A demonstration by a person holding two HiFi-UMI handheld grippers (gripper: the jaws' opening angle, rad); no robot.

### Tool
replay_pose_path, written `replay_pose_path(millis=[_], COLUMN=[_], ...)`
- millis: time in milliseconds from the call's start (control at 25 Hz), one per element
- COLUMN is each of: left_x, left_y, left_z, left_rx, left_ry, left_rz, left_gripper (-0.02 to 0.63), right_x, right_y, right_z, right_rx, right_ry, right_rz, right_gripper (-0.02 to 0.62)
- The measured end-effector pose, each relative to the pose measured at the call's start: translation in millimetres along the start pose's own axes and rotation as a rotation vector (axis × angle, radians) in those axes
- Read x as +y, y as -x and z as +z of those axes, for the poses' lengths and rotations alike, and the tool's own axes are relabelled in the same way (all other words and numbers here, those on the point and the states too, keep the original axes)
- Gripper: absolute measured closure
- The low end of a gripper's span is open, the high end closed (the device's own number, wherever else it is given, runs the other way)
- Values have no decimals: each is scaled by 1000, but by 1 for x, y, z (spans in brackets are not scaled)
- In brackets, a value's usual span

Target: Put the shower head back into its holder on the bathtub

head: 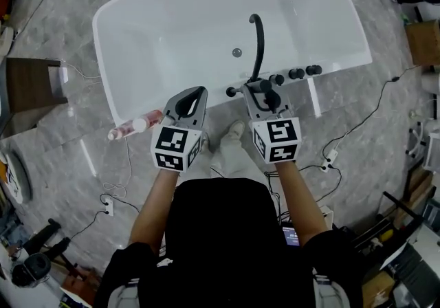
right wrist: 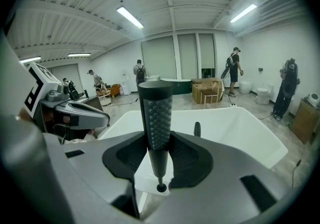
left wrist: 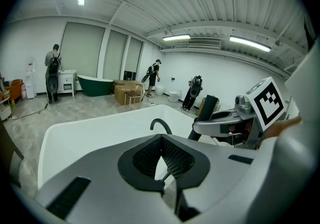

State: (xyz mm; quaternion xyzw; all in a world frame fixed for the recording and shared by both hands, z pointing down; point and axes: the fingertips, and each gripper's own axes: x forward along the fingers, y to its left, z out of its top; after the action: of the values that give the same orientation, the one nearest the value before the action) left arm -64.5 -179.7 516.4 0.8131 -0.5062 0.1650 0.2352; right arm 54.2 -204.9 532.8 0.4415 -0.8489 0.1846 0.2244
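The white bathtub lies in front of me, with a black curved spout and black knobs on its near rim. My right gripper hangs over that rim beside the knobs, shut on the shower head. This is a black stick with a dotted nozzle face, and it stands upright between the pads. The holder itself I cannot make out among the fittings. My left gripper hovers at the rim to the left, its pad tips touching and nothing between them.
A pink bottle lies by the tub's near left edge. Cables run over the grey floor on both sides. A wooden stool stands at the left. Several people, cartons and a dark green tub are far back in the room.
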Motion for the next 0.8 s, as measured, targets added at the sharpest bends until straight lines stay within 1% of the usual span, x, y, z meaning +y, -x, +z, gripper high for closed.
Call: replay_pose_path(millis=[280,560,800], left_x=[8,11,12], left_y=[-22,-43,-50], left_z=[-42,-79,-111], left_rx=[67,112,150], left_ry=[37,52,75], left_rz=[1,-1,0], left_gripper=[592,592,592], right_x=[-2,-4,-3], right_y=[-29,-50,-65], right_z=[-47,-96,-127], right_rx=[86,154,188], right_ry=[-9,6,22], right_rz=[30,49,54], right_gripper=[456,456,456])
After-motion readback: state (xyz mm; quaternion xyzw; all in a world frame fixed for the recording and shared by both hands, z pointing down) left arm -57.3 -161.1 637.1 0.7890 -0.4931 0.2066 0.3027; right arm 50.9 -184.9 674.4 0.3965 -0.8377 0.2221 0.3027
